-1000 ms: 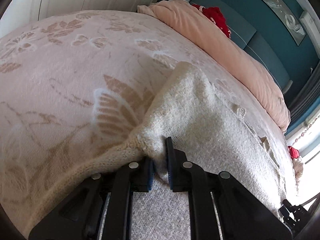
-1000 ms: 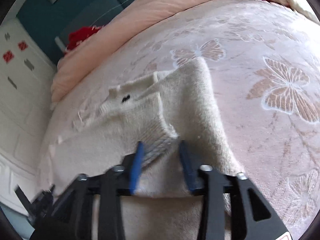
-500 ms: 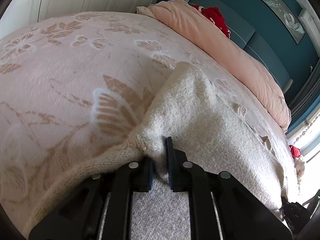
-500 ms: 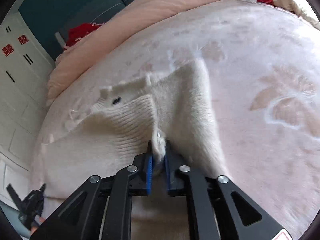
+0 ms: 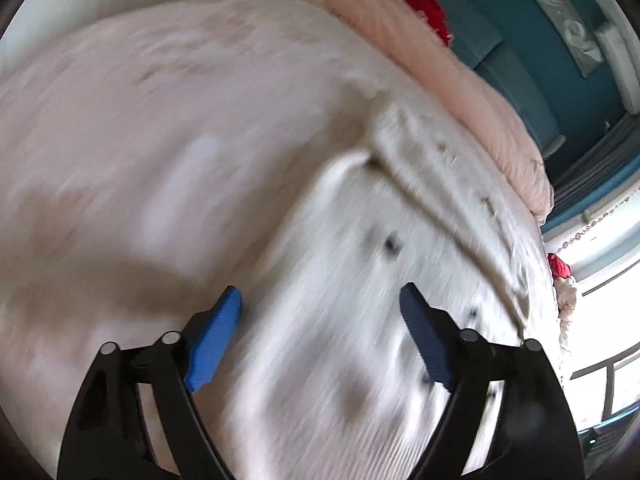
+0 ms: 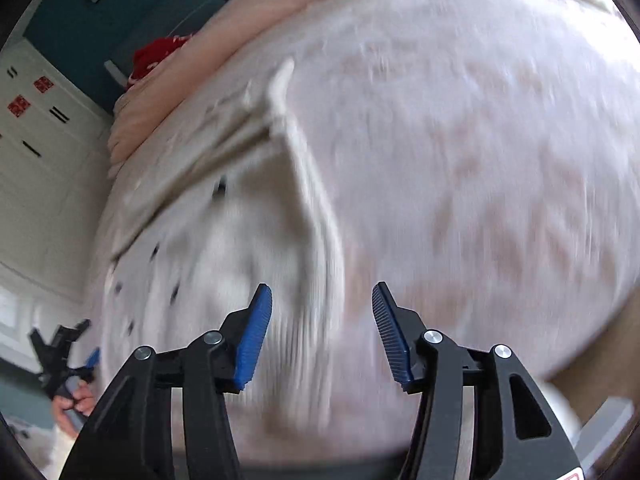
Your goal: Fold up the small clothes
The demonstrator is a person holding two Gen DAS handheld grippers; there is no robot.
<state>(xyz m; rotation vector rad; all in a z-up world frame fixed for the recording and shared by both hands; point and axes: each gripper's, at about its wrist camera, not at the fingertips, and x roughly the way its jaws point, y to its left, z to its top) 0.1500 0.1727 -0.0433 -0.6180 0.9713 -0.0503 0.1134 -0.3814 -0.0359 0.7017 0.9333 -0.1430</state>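
A cream knitted garment with small dark buttons [image 5: 360, 264] lies flat on the pink bedspread [image 5: 160, 140]; both views are motion-blurred. My left gripper [image 5: 320, 316] is open and empty, just above the garment's near part. In the right wrist view the same garment [image 6: 224, 240] lies left of centre, one edge standing up in a ridge. My right gripper [image 6: 322, 312] is open and empty over the garment's right edge. The left gripper and the hand holding it show at the lower left of that view [image 6: 66, 356].
A peach duvet roll [image 5: 440, 68] and a red item [image 5: 428, 12] lie at the head of the bed against a teal headboard. White wardrobe doors [image 6: 36, 152] stand at the left. A bright window [image 5: 608, 272] is at the right.
Both grippers have let go of the garment and opened wide. Both have pulled back and up, and the garment now lies folded over with its buttoned side up.
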